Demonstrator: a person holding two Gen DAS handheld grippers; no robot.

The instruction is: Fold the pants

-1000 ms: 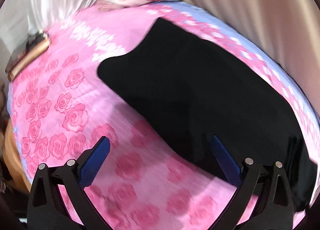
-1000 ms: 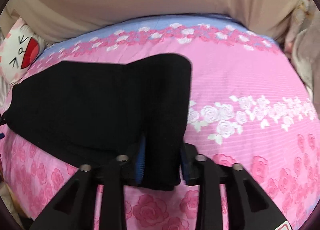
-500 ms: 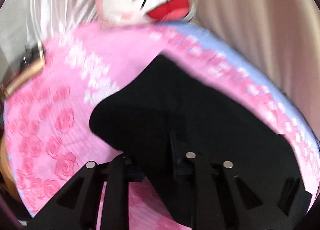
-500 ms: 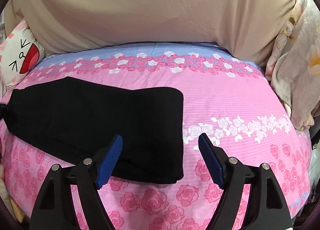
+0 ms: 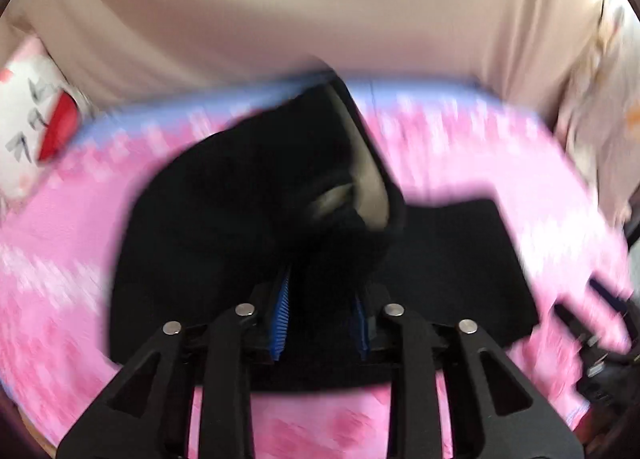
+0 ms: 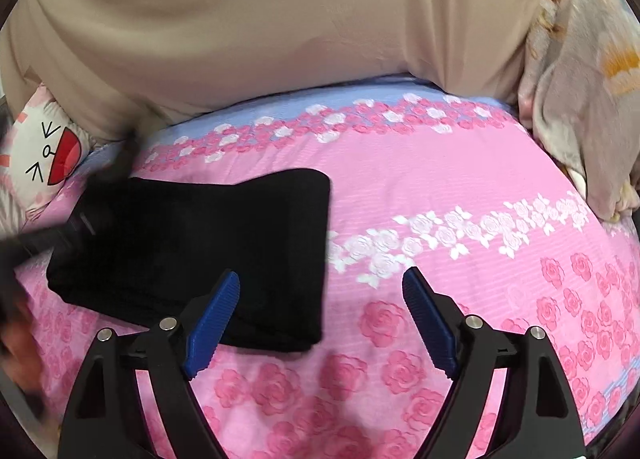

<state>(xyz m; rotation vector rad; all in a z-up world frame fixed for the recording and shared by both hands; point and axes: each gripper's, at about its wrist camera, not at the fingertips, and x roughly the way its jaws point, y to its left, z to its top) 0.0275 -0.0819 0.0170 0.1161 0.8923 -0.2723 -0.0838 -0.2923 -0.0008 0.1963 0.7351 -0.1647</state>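
Observation:
The black pants lie on the pink rose bedsheet, partly folded over themselves. My left gripper is shut on one end of the pants and holds it lifted above the rest, with the pale inner waistband showing; this view is blurred. My right gripper is open and empty, just above the sheet at the near right corner of the pants. The left gripper appears as a dark blur at the left edge of the right wrist view.
A white cartoon-face pillow lies at the far left. A beige curtain hangs behind the bed. A pale floral blanket is piled at the right. The right gripper shows at the right edge of the left wrist view.
My left gripper closed on the pants' end, lifted it and swung it over toward the right. My right gripper opened, let go of the pants and drew back slightly.

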